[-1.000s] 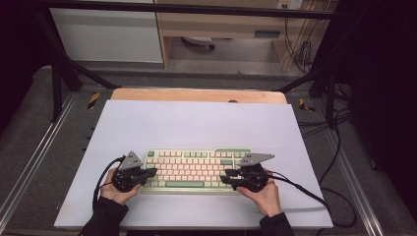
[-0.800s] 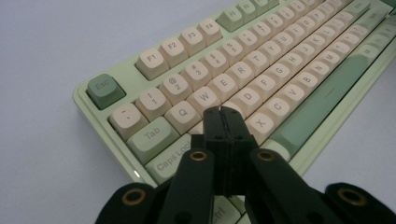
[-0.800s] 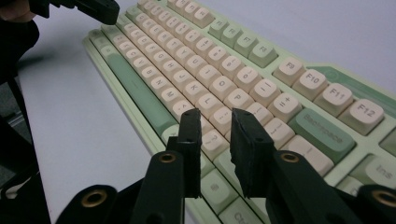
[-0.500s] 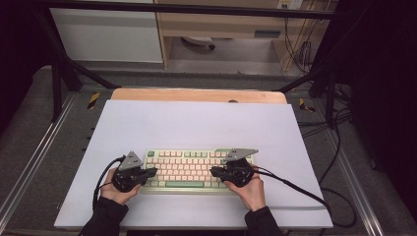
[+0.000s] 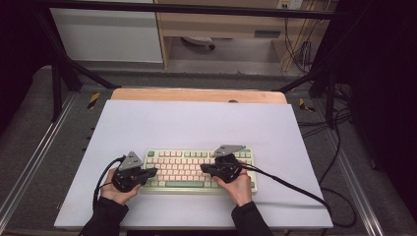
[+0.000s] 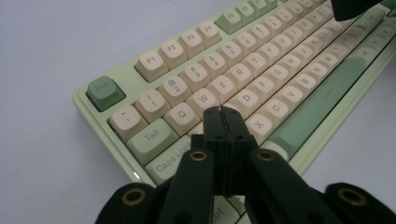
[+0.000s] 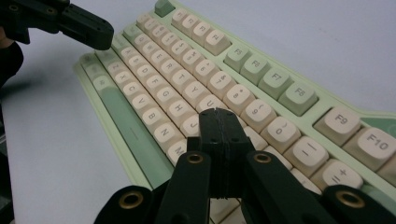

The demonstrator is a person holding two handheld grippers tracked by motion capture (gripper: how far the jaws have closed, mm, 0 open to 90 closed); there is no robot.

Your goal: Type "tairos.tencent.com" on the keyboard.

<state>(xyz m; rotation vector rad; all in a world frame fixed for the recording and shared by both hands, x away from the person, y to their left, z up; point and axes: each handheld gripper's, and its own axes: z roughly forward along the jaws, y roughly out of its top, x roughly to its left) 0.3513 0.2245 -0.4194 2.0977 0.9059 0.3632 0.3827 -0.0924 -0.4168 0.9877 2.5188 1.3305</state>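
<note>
A green-and-cream keyboard [image 5: 199, 170] is laid on the white mat [image 5: 196, 123], at its near edge. The left gripper [image 5: 154, 171] is held over the keyboard's left end, jaws clenched together with nothing between them, tips above the A/S keys [image 6: 223, 112]. The right gripper [image 5: 202, 168] is poised over the middle keys, jaws likewise pressed shut and empty, tips near the J/K keys [image 7: 219, 114].
</note>
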